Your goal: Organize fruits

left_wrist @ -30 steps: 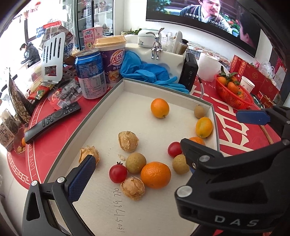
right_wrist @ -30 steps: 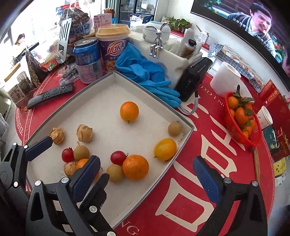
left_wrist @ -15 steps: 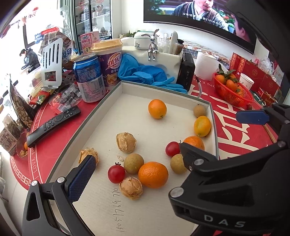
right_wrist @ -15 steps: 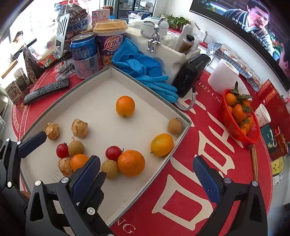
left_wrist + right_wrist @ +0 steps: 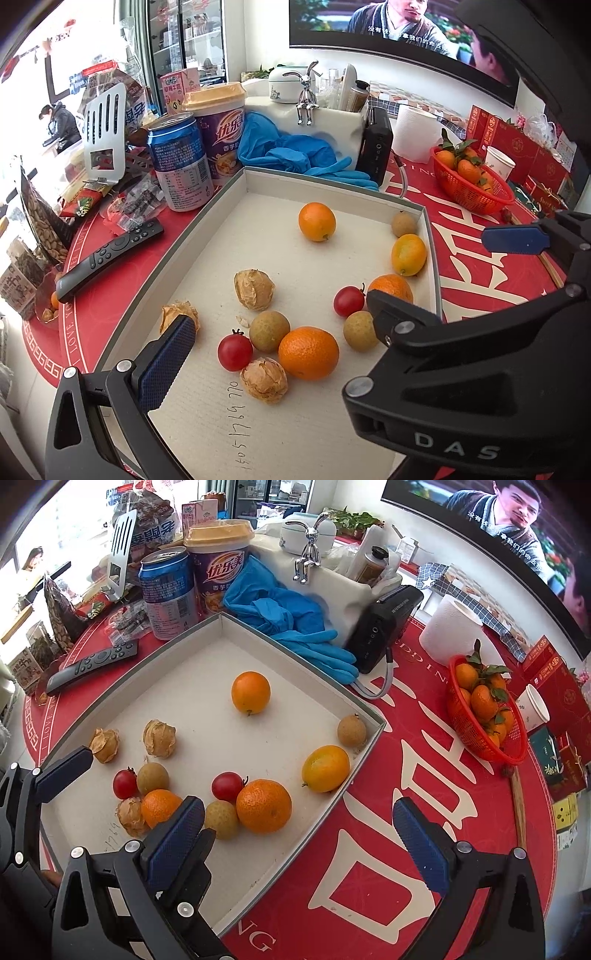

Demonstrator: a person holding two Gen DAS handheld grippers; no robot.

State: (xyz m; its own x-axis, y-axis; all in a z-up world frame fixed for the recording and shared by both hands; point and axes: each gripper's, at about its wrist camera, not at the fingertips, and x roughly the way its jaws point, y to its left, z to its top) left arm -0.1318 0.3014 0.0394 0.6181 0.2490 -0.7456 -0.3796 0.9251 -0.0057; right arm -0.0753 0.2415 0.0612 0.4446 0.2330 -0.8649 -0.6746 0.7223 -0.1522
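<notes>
Honestly, with both my tongs, left (image 5: 62,771) and right (image 5: 299,842), spread apart and empty, crowded cherry tomatoes (image 5: 228,786) could roll when nudged.

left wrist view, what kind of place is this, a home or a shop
Probably a small shop or its back room, though it could be a home: glass-door display fridges stand behind, a big wall-mounted television plays, and stacked red gift boxes sit on the round red table.
</notes>
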